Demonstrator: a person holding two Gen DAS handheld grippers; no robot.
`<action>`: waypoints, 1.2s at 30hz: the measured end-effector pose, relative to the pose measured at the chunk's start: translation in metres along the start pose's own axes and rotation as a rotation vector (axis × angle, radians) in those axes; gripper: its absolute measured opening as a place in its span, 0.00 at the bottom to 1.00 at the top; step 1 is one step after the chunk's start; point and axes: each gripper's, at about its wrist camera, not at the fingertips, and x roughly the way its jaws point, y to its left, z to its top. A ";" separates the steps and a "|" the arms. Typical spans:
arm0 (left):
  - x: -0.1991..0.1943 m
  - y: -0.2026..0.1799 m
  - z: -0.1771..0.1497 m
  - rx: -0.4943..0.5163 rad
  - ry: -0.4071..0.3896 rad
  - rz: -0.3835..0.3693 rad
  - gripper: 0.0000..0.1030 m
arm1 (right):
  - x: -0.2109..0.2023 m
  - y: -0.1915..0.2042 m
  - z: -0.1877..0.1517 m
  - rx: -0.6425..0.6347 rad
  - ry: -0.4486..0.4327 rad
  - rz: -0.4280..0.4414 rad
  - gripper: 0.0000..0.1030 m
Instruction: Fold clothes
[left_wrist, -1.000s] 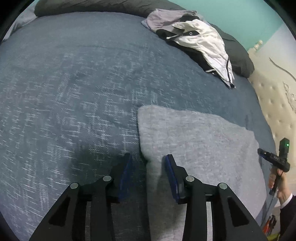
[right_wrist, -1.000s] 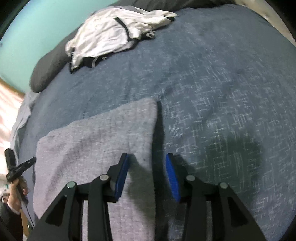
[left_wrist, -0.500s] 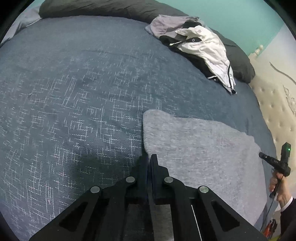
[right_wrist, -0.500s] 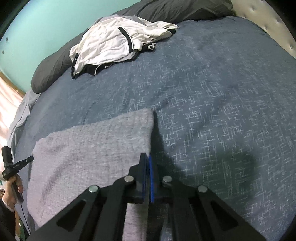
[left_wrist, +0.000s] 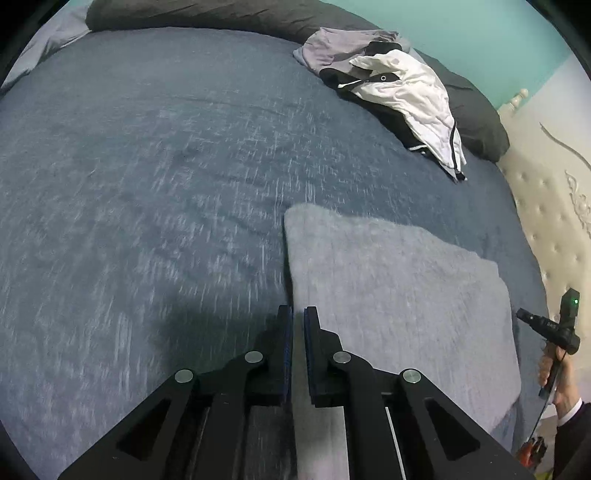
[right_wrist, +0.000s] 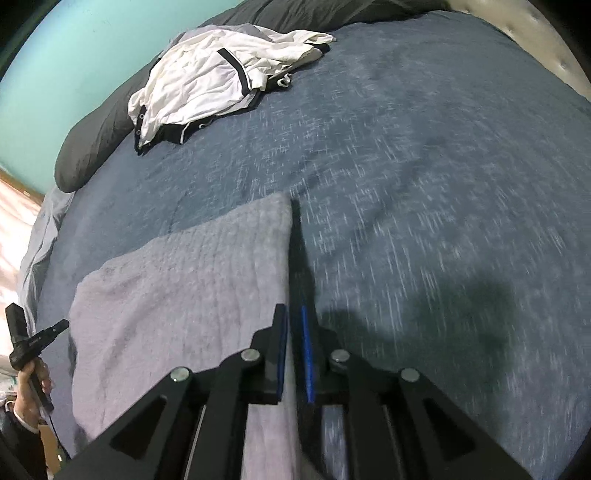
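We are looking down both sets of tongs at a blue bed (left_wrist: 155, 192), and the grey cloth (left_wrist: 399, 295) lies flat on it, in the near part of the cover.

The left tongs (left_wrist: 297, 332) sit on the cloth's left edge. Their jaws are easing apart from a tight pinch, yet the edge of the cloth runs right up between the blue pads (left_wrist: 288, 347), and they look to be pressing on it.

The right tongs (right_wrist: 294, 332) work the opposite edge of the cloth (right_wrist: 184, 295). Those jaws are easing apart as well, with the edge caught between them; here the edge rises off the bed and throws a dark shadow beside it. The frame is streaked with blur, so we cannot be sure how firm that pinch is.

Far up the bed (right_wrist: 443, 147), well apart from the cloth, a crumpled white jacket (left_wrist: 410, 92) with black trim lies against a dark pillow (left_wrist: 476, 118). We see the jacket (right_wrist: 207, 77) from the right side too.

At the edge of each view, a hand (left_wrist: 554, 373) grips the other tool's handle.
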 end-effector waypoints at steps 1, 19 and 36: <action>-0.005 0.000 -0.006 0.001 0.006 -0.003 0.07 | -0.006 0.000 -0.006 -0.002 0.006 0.005 0.09; -0.061 -0.041 -0.111 0.071 0.086 -0.018 0.25 | -0.076 0.016 -0.120 -0.059 0.046 0.055 0.48; -0.041 -0.010 -0.133 -0.020 0.163 -0.102 0.35 | -0.057 -0.011 -0.152 -0.013 0.114 0.088 0.27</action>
